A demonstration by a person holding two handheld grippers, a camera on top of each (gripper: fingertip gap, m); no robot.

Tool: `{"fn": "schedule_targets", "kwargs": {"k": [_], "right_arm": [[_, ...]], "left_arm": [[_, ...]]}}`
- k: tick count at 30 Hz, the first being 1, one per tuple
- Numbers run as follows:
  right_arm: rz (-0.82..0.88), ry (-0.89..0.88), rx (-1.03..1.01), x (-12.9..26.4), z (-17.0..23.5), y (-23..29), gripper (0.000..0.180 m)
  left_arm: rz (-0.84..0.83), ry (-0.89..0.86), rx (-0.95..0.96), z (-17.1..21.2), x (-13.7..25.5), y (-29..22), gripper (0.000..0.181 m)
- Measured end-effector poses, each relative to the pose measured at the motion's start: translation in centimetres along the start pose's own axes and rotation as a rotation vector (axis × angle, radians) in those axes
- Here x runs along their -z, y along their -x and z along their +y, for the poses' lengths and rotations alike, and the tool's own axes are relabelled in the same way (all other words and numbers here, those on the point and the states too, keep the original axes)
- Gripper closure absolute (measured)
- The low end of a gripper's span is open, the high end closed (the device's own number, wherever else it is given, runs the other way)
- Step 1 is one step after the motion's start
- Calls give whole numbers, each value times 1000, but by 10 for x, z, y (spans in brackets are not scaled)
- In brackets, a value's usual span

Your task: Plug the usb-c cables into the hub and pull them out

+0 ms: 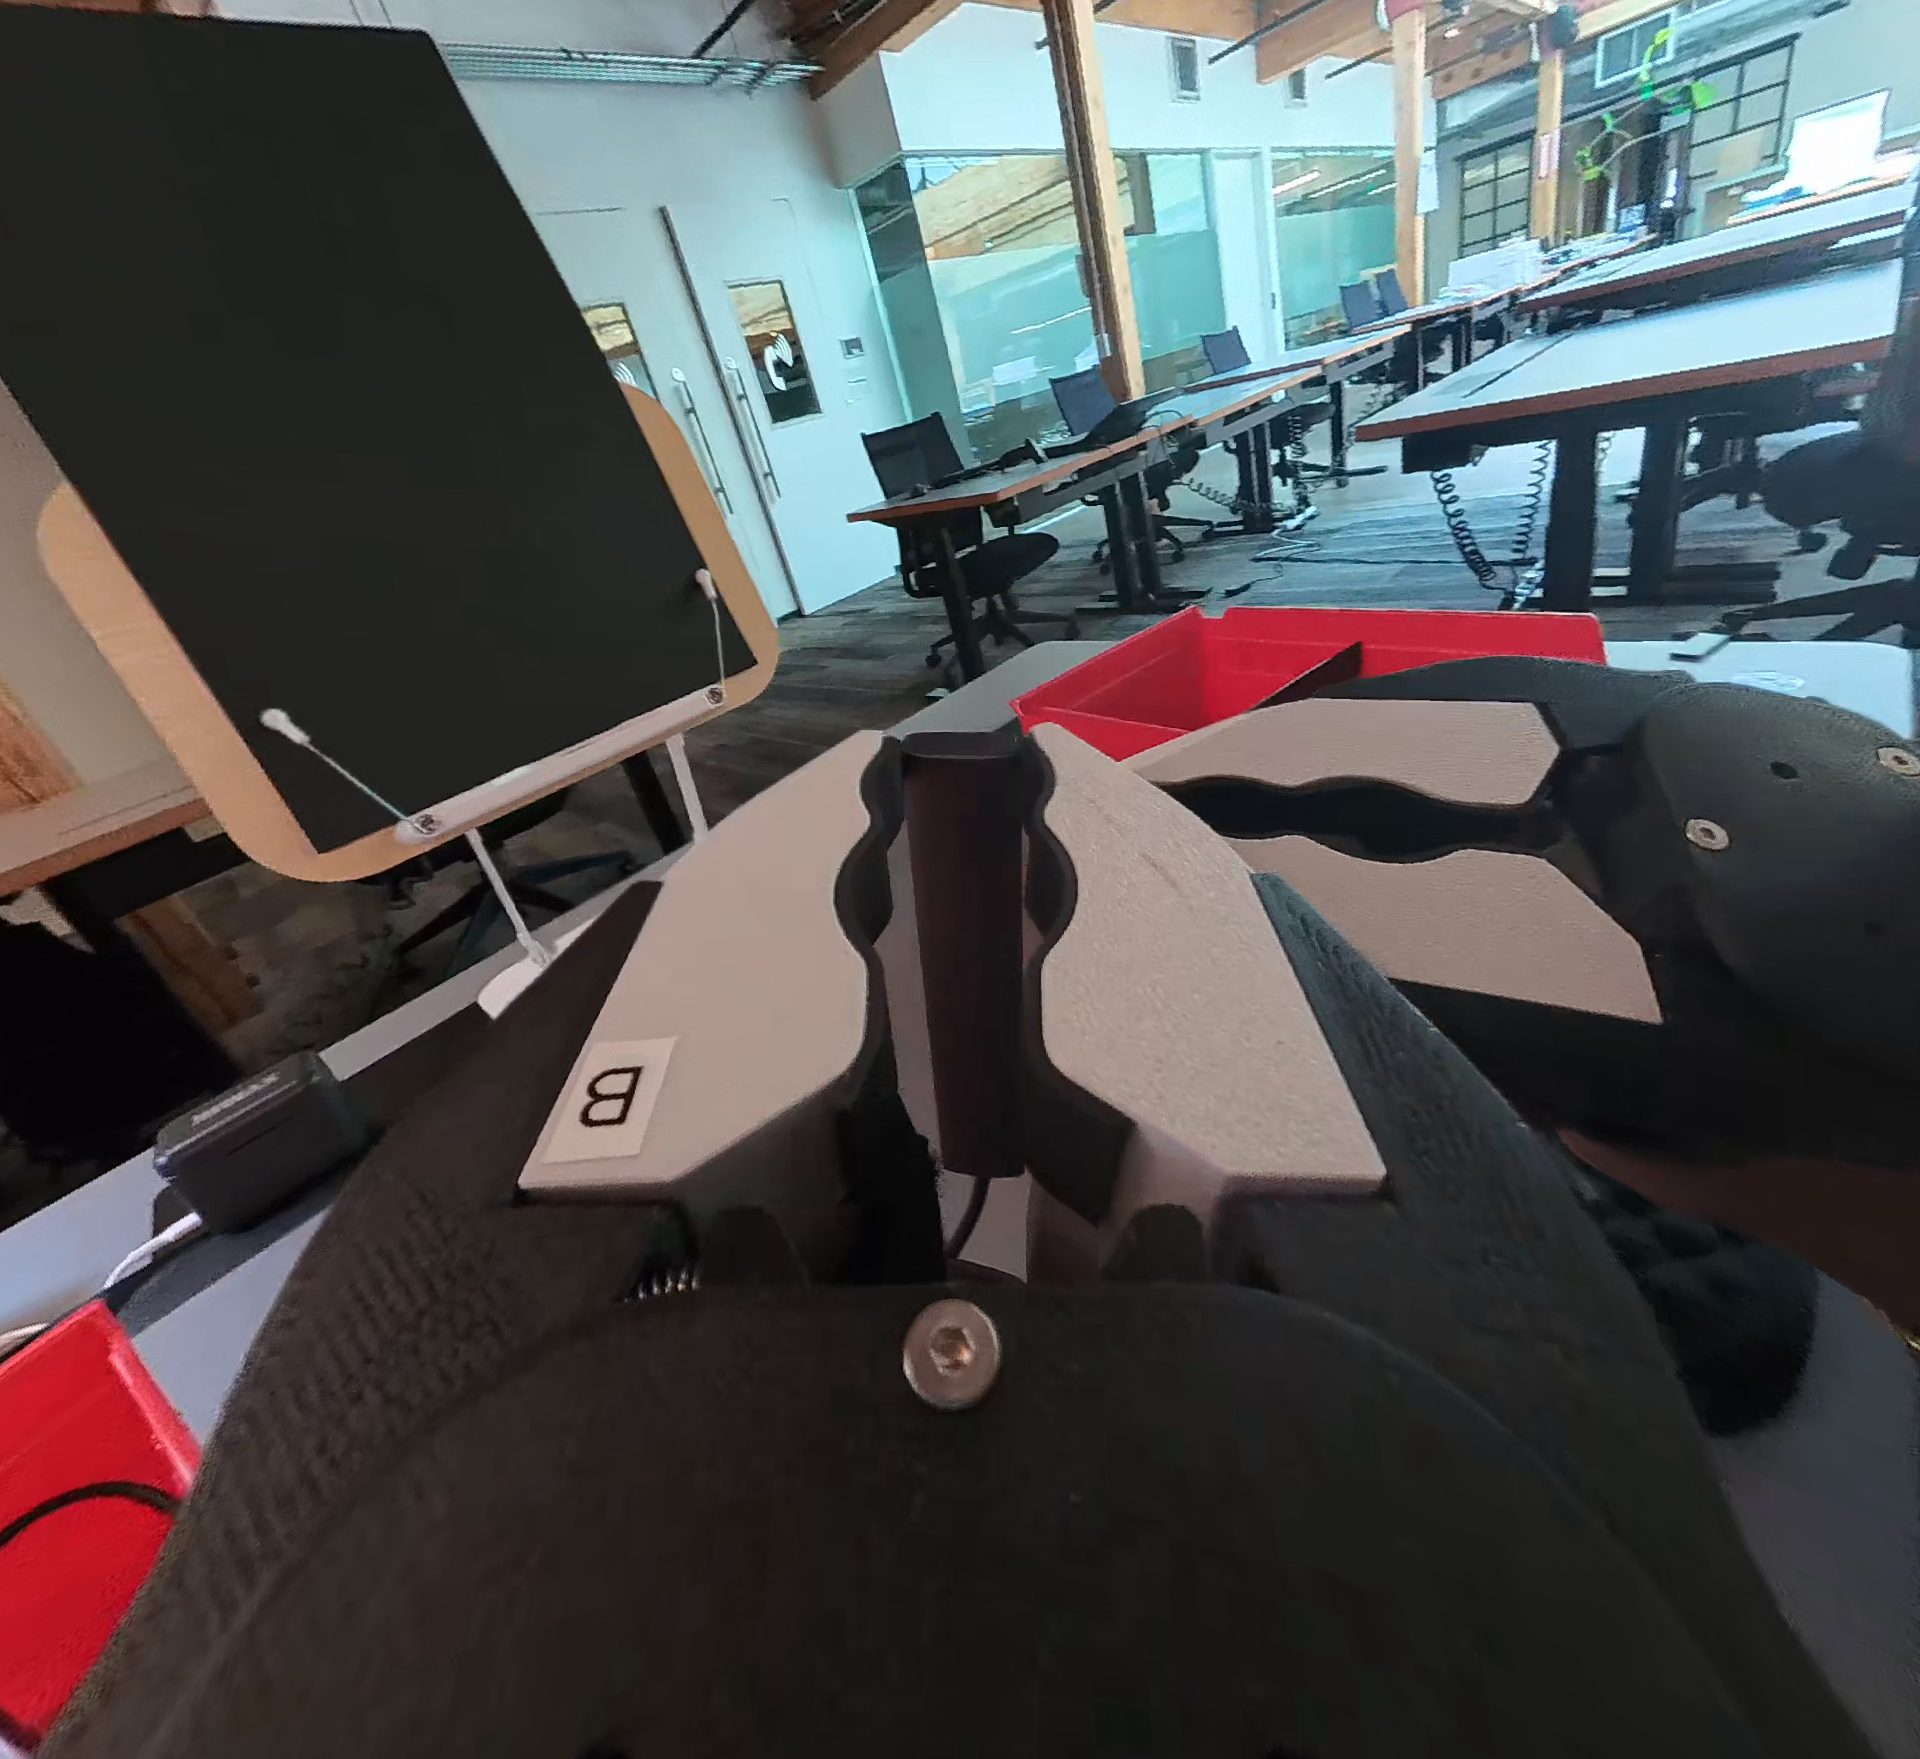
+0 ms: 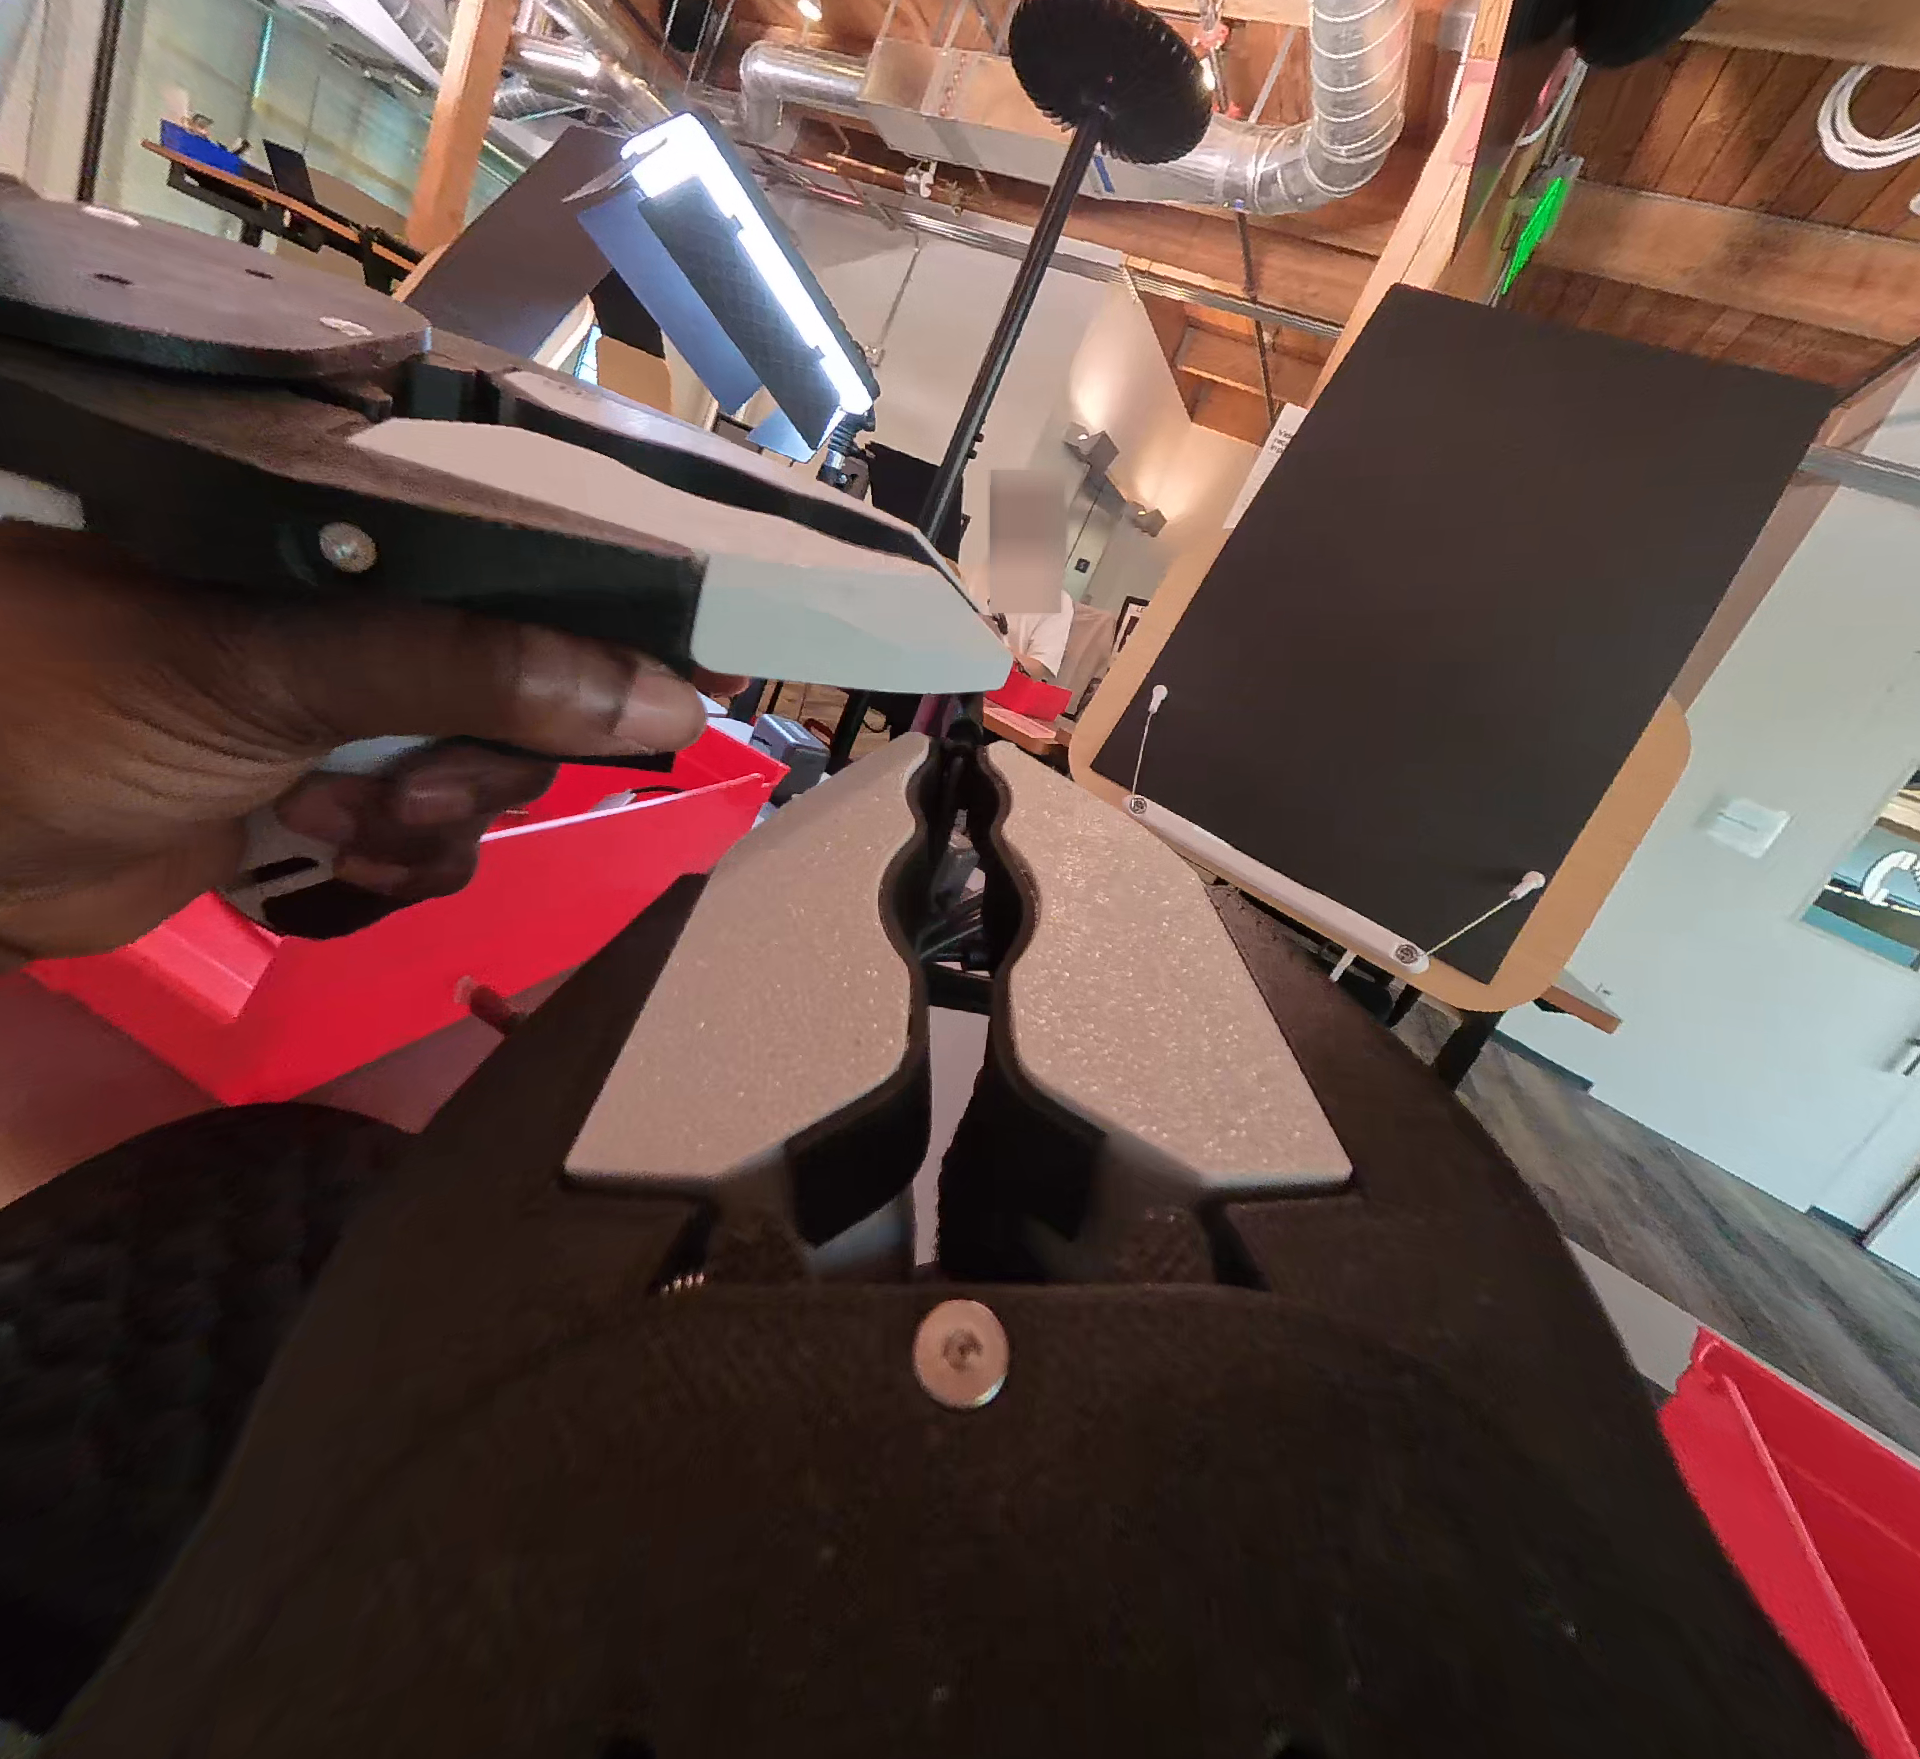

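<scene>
In the left wrist view my left gripper [image 1: 961, 748] is shut on a dark slim hub [image 1: 961, 930], which stands lengthwise between the fingers. A thin black cable [image 1: 961, 1216] leaves its near end. My right gripper [image 1: 1184, 800] comes in from the right, jaws nearly closed, tips close beside the hub's far end. In the right wrist view my right gripper [image 2: 961, 759] is closed on a thin black usb-c cable plug [image 2: 961, 738] at its tips. The left gripper [image 2: 971, 655], held by a hand [image 2: 208, 722], sits just above those tips. The hub's ports are hidden.
A red bin [image 1: 1299, 660] stands behind the grippers on the grey table [image 1: 260, 1294], another red bin [image 1: 73, 1460] at the lower left. A black board on a stand [image 1: 312, 410] leans at the left. A small black box [image 1: 260, 1148] lies by the table edge. Office desks stand beyond. Only a small space, under 4 cm, lies between the two pairs of fingers.
</scene>
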State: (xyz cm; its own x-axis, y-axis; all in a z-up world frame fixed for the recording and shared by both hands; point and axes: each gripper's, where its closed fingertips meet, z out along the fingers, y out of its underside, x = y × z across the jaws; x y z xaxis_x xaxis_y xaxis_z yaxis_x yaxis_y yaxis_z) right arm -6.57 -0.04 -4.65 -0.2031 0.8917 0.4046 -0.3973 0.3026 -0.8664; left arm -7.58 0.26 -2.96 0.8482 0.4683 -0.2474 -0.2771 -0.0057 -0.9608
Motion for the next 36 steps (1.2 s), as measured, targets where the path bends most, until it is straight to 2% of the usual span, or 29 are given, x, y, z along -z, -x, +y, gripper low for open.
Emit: {"fn": "schedule_targets", "kwargs": {"k": [8, 13, 15, 17, 21, 25, 32, 36], "right_arm": [[-44, -5, -87, 4, 5, -3, 180], [-59, -38, -127, 8, 5, -5, 180], [-86, -63, -155, 10, 5, -3, 180], [-105, -57, -195, 8, 7, 0, 177], [-106, -43, -222, 7, 8, -4, 165], [-107, 2, -185, 4, 11, -2, 163], [-61, -8, -98, 5, 8, -2, 170], [-78, -15, -133, 7, 2, -4, 170]], "left_arm": [[-73, -7, -91, 1, -4, 5, 159], [11, -27, -81, 1, -8, -3, 158], [97, -32, 36, 5, -6, -4, 159], [93, -41, 76, 9, -8, -1, 159], [44, -10, 39, 14, -10, 3, 159], [59, 1, 49, 14, -10, 0, 159], [51, 58, 26, 19, -6, 3, 159], [11, 72, 11, 22, -1, 13, 159]]}}
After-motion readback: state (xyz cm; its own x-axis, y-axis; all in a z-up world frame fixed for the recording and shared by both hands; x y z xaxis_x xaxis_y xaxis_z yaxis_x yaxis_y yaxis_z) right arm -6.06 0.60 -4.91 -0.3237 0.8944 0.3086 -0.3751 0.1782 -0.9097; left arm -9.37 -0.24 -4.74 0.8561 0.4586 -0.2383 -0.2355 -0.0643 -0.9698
